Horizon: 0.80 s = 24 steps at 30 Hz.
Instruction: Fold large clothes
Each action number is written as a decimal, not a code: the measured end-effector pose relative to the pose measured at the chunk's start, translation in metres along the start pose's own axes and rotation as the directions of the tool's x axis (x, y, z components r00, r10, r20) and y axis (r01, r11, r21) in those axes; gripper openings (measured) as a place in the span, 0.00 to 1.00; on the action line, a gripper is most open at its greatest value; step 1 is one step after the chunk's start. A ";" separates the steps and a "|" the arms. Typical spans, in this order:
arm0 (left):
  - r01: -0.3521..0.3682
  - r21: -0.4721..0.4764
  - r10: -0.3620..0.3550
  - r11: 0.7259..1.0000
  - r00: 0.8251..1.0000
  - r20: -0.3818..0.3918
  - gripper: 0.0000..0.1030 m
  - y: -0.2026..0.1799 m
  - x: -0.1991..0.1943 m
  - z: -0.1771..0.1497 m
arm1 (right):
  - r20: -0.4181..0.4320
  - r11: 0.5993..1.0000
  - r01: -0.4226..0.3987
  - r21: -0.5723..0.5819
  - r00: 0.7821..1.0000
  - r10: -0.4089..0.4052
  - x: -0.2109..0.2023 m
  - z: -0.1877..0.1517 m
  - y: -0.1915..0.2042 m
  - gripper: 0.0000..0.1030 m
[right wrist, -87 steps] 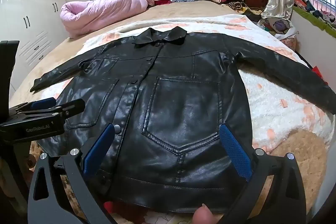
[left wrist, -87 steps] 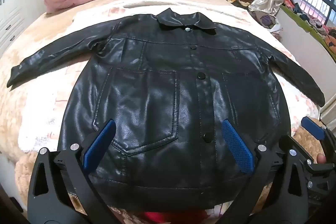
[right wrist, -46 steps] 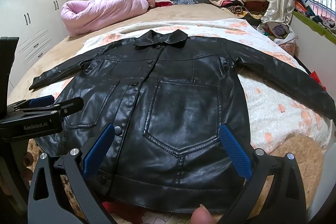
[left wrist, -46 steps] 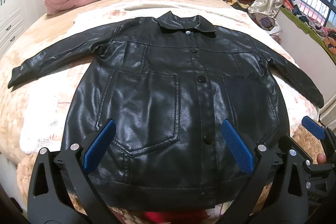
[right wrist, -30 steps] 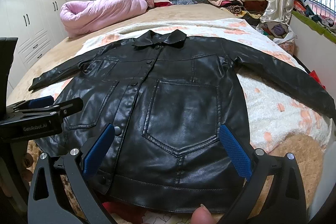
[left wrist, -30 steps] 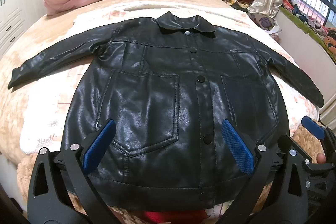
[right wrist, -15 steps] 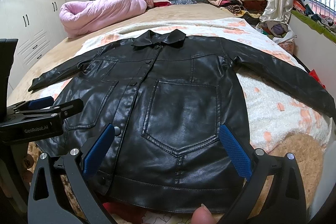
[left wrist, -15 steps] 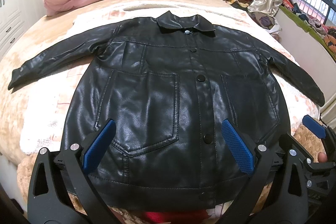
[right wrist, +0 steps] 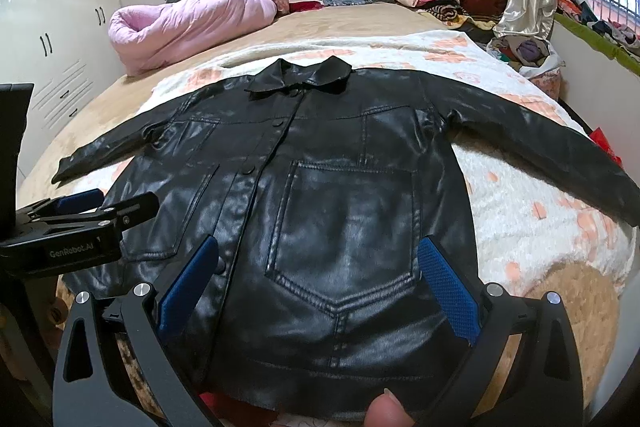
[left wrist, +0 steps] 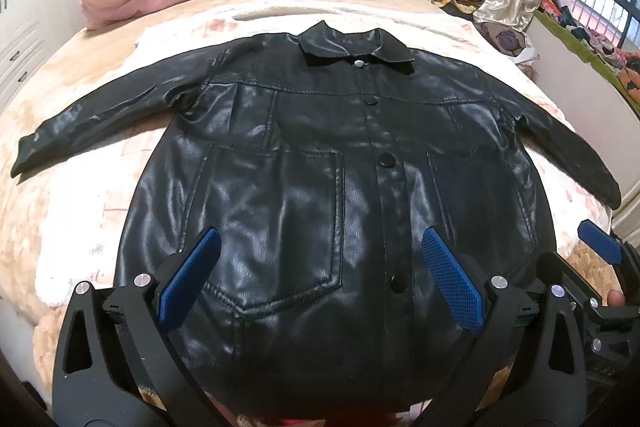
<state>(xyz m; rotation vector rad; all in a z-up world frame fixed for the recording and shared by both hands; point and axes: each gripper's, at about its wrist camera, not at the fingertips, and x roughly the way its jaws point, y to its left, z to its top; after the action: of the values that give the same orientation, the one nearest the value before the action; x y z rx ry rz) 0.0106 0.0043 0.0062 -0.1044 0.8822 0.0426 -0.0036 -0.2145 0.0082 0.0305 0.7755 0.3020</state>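
Black jacket (left wrist: 320, 195) laid flat, front up and buttoned, on the white blanket (left wrist: 80, 211) that covers the bed (right wrist: 360, 23). Its long axis runs straight away from both tools: hem nearest, collar (left wrist: 356, 45) farthest, with the two sleeves stretched out sideways across that axis. The left gripper (left wrist: 320, 279) hangs above the lower front, fingers spread wide and holding nothing; the button strip falls just inside its right finger, so this tool sits left of the jacket's midline. The right gripper (right wrist: 320, 279) is likewise spread and empty, centred over the big pocket (right wrist: 348, 227) on the other half (the left tool shows at the edge of this view, apart from the cloth). Neither tool can be seen to touch the jacket. Judged from this layout, each sleeve lies nearer the tool on its own side: left sleeve (left wrist: 104, 115) to the left gripper, right sleeve (right wrist: 540, 143) to the right, and a first fold would bring a sleeve inward across the body.
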 end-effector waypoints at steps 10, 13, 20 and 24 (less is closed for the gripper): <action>-0.002 -0.004 0.002 1.000 1.000 -0.006 0.91 0.000 0.021 0.031 | -0.002 0.999 -0.014 0.052 1.000 0.014 0.017 0.033 -0.011 0.96; -0.001 -0.010 0.001 1.000 1.000 -0.011 0.91 0.000 0.028 0.039 | -0.002 0.997 -0.027 0.074 1.000 0.027 0.023 0.045 -0.015 0.96; 0.001 -0.015 -0.001 1.000 1.000 -0.014 0.91 -0.002 0.040 0.065 | -0.009 0.991 -0.026 0.130 1.000 0.027 0.042 0.073 -0.026 0.96; 0.011 -0.007 -0.011 1.000 1.000 -0.020 0.91 -0.004 0.047 0.078 | -0.007 0.988 -0.028 0.153 1.000 0.029 0.049 0.084 -0.035 0.96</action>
<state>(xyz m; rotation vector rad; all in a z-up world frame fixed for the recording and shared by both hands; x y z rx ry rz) 0.1003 0.0088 0.0194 -0.1160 0.9012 0.0339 0.0966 -0.2275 0.0297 0.1849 0.8070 0.2694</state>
